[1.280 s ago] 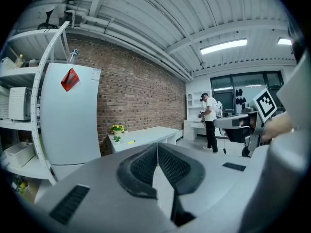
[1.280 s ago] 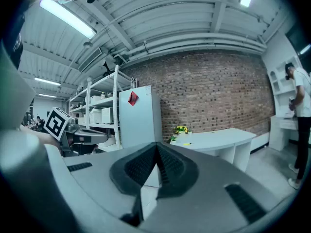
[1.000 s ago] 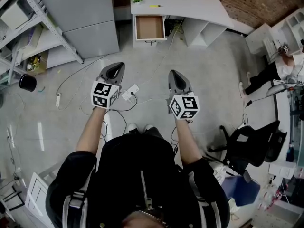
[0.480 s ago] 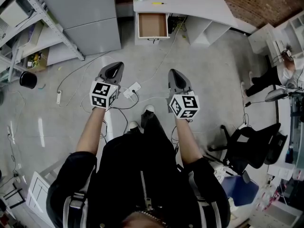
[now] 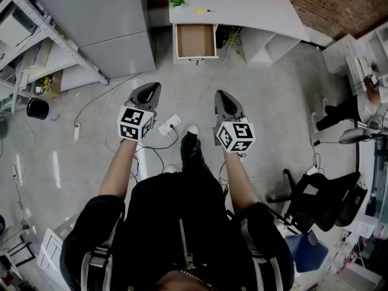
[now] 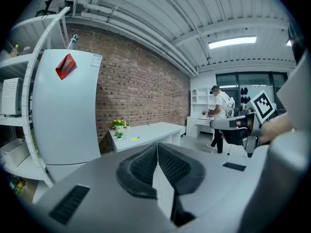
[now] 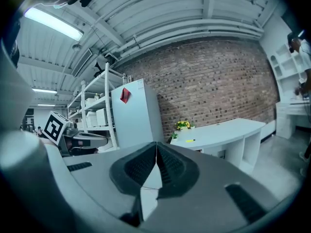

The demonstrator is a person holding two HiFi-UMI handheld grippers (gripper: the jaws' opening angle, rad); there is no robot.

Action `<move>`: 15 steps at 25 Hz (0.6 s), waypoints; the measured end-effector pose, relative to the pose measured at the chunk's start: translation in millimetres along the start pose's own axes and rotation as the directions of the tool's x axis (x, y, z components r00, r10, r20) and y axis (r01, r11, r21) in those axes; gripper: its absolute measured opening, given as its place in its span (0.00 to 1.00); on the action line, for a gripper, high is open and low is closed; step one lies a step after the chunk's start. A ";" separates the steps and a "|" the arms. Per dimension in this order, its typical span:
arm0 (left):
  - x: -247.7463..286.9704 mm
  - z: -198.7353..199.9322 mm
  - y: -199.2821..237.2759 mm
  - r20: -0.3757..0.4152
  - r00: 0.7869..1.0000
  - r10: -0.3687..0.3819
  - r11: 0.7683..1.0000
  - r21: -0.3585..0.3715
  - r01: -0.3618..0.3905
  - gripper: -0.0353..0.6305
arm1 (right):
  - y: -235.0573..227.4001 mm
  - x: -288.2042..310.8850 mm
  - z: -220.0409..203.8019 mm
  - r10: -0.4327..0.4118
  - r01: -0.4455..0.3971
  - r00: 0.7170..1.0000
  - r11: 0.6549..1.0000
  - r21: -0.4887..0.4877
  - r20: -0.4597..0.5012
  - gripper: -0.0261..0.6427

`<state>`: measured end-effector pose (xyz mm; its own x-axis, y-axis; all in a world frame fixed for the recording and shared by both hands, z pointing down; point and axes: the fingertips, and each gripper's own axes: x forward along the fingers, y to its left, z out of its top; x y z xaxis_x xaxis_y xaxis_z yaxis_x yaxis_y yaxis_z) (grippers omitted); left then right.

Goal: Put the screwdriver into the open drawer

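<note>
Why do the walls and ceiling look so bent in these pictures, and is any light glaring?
Head view: the wide lens makes the fridge lean outward; lighting is even and the picture is sharp. Left gripper view: the fisheye bows the brick wall, the corners go black, and the ceiling light burns white. Right gripper view: the same bowing and black corners, with another ceiling light blown out at upper left.

Upper left, a tall grey cabinet stands beside a metal shelf rack; a black bucket sits at the left edge. A potted plant tops the white worktop. Mid-frame a power strip lies on the floor; lower right, a black office chair.
</note>
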<state>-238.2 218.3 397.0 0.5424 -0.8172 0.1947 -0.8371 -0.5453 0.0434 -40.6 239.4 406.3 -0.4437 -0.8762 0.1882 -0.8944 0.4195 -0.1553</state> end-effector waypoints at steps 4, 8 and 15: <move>50.0 17.0 15.7 -0.007 1.000 0.011 1.000 0.007 -0.011 0.09 | -30.2 43.0 17.1 0.022 -0.022 1.000 1.000 0.006 -0.004 0.06; 102.9 39.0 32.3 0.001 0.999 0.033 0.999 0.013 -0.033 0.09 | -68.2 86.0 37.2 0.047 -0.047 0.999 0.999 0.009 -0.002 0.06; 176.7 69.6 48.3 -0.002 0.998 0.060 0.997 0.048 -0.060 0.09 | -132.2 139.7 67.7 0.078 -0.078 0.997 0.997 0.012 0.003 0.06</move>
<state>-177.9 34.6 365.2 0.4912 -0.8480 0.1992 -0.8636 -0.5039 -0.0155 19.6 45.5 387.5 -0.5119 -0.8416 0.1723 -0.8563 0.4837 -0.1811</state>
